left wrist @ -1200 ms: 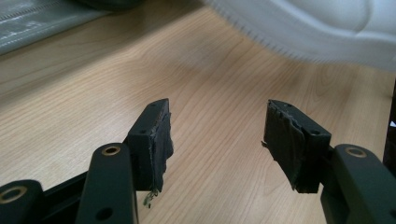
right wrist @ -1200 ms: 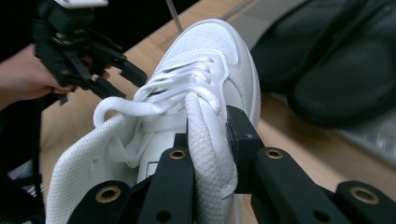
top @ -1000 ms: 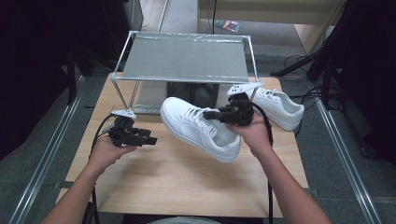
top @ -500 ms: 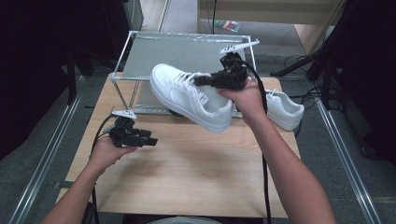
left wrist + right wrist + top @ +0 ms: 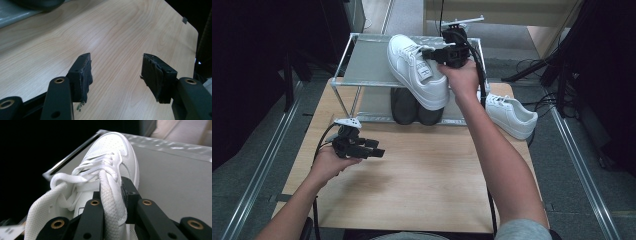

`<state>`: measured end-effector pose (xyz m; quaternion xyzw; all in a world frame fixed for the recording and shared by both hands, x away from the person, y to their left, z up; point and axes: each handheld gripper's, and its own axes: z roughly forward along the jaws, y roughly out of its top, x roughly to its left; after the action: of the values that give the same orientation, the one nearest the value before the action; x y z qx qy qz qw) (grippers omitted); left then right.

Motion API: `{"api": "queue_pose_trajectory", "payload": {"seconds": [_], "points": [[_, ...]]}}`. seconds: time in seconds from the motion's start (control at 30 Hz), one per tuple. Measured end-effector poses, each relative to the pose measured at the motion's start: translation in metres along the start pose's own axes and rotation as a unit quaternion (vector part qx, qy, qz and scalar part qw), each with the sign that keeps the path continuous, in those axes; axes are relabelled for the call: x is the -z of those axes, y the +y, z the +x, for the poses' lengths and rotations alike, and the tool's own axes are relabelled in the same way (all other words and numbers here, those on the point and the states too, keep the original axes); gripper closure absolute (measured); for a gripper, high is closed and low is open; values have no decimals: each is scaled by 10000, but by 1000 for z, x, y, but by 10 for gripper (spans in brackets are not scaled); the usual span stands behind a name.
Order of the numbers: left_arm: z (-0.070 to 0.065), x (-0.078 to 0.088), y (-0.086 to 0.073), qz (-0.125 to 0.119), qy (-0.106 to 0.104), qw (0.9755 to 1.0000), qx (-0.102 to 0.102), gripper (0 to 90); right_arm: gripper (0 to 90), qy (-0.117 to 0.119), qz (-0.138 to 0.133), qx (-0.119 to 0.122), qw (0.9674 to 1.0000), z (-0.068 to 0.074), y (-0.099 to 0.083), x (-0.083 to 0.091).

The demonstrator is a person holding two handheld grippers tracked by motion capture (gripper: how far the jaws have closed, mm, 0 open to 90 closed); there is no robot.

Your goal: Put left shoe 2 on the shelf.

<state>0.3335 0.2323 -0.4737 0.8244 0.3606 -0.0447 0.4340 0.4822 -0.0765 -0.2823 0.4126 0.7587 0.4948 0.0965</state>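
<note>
The right tool (image 5: 428,52) is clenching the collar of a white sneaker (image 5: 417,70) and is holding it in the air over the top shelf of a metal shoe rack (image 5: 362,65), at twelve o'clock on the worktop (image 5: 412,175). In the right gripper view the jaws are pinching the padded collar (image 5: 110,202), with the toe pointing out over the grey shelf surface. The sneaker is not yet resting on the shelf, so by my judgement the lift is done and the setting down is left. Its mate, a second white sneaker (image 5: 510,115), is lying on the worktop at two o'clock and is probably waiting its turn. A dark pair of shoes (image 5: 414,107) is sitting on the lower level of the rack. The left tool (image 5: 379,152) is idling at nine o'clock, released, with nothing between its pads (image 5: 86,75).

Compared with a second ago, the sneaker is now higher and farther toward the rack, having left the middle of the worktop; the left tool is staying where it was.
</note>
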Motion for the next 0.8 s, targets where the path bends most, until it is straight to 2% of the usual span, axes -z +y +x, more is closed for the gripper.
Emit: {"api": "queue_pose_trajectory", "payload": {"seconds": [0.1, 0.2, 0.3, 0.43, 0.6, 0.7, 0.8], "points": [[-1, -1, 0, 69, 23, 10000, -48, 417, 828, -390, -50, -63, 9992, -1, 5, -16], [0, -2, 0, 123, 84, 9998, -96, 417, 826, -696, -42, -344, 9970, -5, 11, -33], [0, -4, 0, 163, 19, 9998, -98, 417, 826, -918, -71, -607, 9939, -7, 16, -48], [-2, -7, 1, 198, -17, 9997, -126, 417, 825, -1199, -205, -771, 9896, -5, 23, -63], [-3, -8, 2, 208, -20, 9997, -143, 417, 822, -1602, -342, -1037, 9810, 0, 33, -78], [-3, -8, 2, 238, -59, 9996, -157, 416, 815, -1751, -412, -1147, 9770, 3, 39, -86], [-5, -8, 3, 203, -103, 9996, -177, 416, 812, -1812, -496, -1437, 9716, 3, 44, -92]]}}
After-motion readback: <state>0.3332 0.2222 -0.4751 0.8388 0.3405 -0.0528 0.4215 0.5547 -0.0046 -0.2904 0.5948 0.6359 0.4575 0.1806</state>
